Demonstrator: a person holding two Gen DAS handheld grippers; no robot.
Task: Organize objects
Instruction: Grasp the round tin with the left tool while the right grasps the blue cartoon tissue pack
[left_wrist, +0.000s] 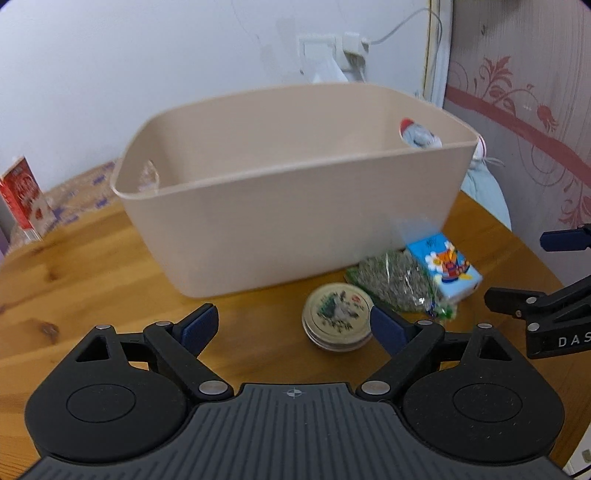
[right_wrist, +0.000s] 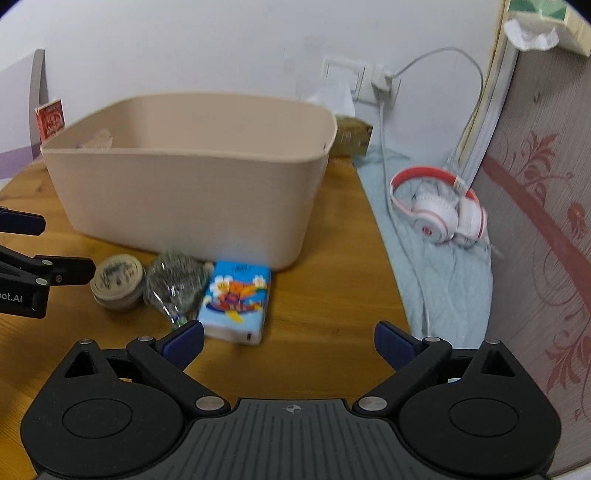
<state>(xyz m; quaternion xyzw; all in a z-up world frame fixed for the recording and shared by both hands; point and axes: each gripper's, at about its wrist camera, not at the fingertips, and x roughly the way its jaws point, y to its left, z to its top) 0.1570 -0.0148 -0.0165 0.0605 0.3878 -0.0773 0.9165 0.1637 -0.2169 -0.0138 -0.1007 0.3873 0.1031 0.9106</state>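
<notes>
Soft, even indoor light, moderately bright with a cool violet cast on the white wall (left_wrist: 147, 74). Shadows are faint; a weak one sits under the near side of the beige bin (left_wrist: 288, 206). Both views are slightly smeared, worst on the seed packet (right_wrist: 177, 284) and headphones (right_wrist: 439, 214). Fisheye bending curves the far wall, with dark corner vignetting.

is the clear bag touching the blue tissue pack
Touching: in the right wrist view the clear bag presses against the blue tissue pack with no table showing between them.
</notes>
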